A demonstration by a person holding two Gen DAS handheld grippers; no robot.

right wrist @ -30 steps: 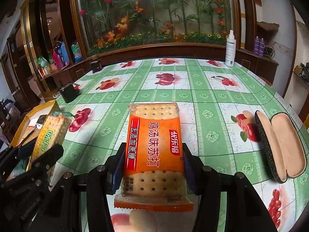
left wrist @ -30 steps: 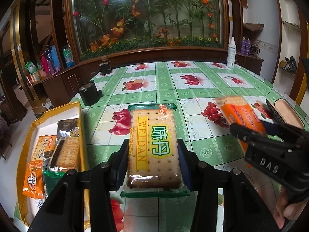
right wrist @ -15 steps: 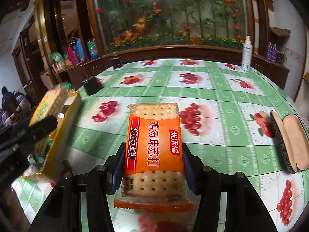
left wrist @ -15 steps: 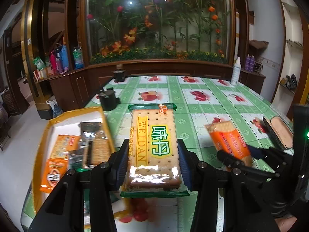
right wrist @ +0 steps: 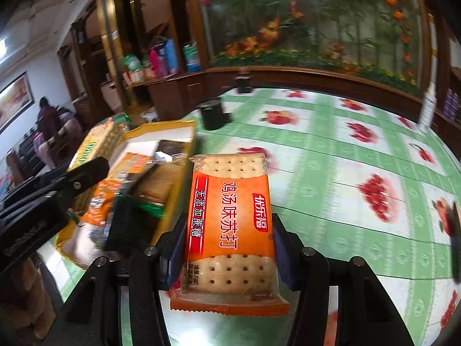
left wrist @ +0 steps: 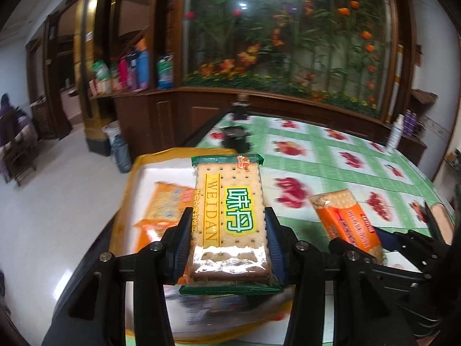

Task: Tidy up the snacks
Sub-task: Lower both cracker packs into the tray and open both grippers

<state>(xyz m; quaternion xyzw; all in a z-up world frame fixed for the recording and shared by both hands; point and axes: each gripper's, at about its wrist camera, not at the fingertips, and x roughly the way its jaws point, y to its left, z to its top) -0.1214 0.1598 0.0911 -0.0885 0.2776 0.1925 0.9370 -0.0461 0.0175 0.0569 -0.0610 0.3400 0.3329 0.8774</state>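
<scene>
My left gripper (left wrist: 229,236) is shut on a green-and-yellow WEIDAN cracker pack (left wrist: 230,216) and holds it in the air over the yellow-rimmed tray (left wrist: 131,178). My right gripper (right wrist: 230,239) is shut on an orange cracker pack (right wrist: 232,225), held above the table just right of the tray (right wrist: 161,128). The orange pack also shows in the left wrist view (left wrist: 344,220). The green pack also shows in the right wrist view (right wrist: 99,141). Several snack packs (right wrist: 126,178) lie in the tray.
The table has a green fruit-print cloth (right wrist: 331,150). A black cup (right wrist: 211,114) stands beyond the tray and a second dark pot (right wrist: 243,82) at the far edge. A white bottle (left wrist: 394,132) stands far right. The table's left edge drops to a white floor (left wrist: 57,187).
Both grippers have swung left with their packs, from over the middle of the table to the tray; the left one now hangs over it. Both views are motion-blurred.
</scene>
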